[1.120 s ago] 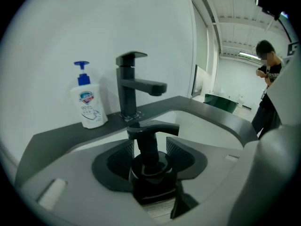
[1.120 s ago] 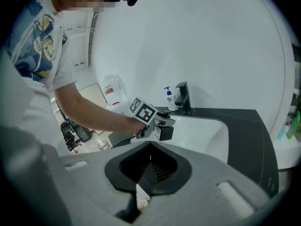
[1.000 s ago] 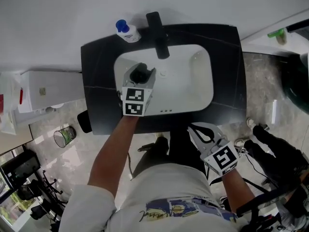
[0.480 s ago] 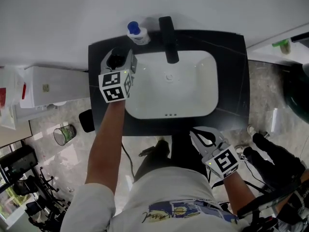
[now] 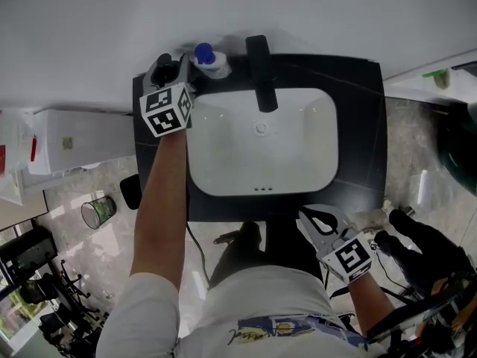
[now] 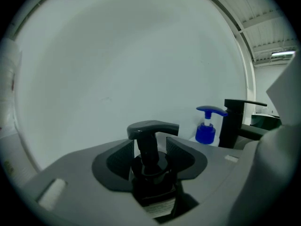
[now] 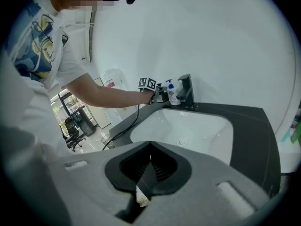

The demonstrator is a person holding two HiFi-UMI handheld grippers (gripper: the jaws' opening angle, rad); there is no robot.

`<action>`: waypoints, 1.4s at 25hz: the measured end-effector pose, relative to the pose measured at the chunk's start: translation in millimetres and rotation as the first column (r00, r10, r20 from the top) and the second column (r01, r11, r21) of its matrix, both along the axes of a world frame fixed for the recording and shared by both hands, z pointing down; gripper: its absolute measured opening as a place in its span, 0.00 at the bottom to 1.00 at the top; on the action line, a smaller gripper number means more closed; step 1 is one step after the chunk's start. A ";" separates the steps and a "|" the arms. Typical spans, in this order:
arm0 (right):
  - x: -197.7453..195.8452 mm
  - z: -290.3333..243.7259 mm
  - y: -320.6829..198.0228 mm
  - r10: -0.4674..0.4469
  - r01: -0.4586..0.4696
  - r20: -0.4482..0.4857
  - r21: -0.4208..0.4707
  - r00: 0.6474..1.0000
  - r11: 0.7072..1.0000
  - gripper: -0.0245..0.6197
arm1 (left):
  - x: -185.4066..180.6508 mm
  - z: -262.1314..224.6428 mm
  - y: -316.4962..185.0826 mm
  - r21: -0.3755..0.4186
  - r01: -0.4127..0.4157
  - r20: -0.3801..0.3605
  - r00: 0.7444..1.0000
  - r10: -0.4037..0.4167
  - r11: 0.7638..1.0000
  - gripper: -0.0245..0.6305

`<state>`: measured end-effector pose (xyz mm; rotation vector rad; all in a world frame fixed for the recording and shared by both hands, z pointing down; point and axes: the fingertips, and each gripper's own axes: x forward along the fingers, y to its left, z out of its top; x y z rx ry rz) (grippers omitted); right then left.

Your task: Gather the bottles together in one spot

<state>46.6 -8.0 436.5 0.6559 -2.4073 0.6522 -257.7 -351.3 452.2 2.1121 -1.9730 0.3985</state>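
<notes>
My left gripper is shut on a black pump bottle, its pads pressing the bottle's neck under the pump head. It holds the bottle at the back left corner of the dark counter, close to the wall. Just to its right stands a white bottle with a blue pump, also seen as the blue pump bottle beyond my jaws. Whether the black bottle rests on the counter I cannot tell. My right gripper hangs shut and empty in front of the counter's front edge.
A black faucet rises behind the white basin, right of the blue pump bottle. A white cabinet and a small bin stand left of the counter. A person's shoes and dark gear lie at the right.
My left gripper has carried the black bottle from over the basin's left side back and left to the counter's rear corner, beside the blue pump bottle. The right gripper has barely moved.
</notes>
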 end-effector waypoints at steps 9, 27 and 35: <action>7.2 7.1 -5.6 -0.015 0.012 -0.058 -0.038 0.998 0.999 0.04 | -3.0 9.9 -7.6 0.076 -0.001 0.021 1.000 0.000 0.997 0.38; -4.4 0.1 -1.9 -0.018 0.018 -0.022 0.001 1.000 1.000 0.04 | 2.9 16.8 14.8 0.052 -0.068 0.091 0.994 0.063 0.996 0.59; -17.7 -9.7 -0.5 -0.013 0.013 -0.008 0.062 1.000 0.998 0.04 | -5.2 -16.8 61.7 0.081 -0.084 0.091 0.993 0.076 0.993 0.63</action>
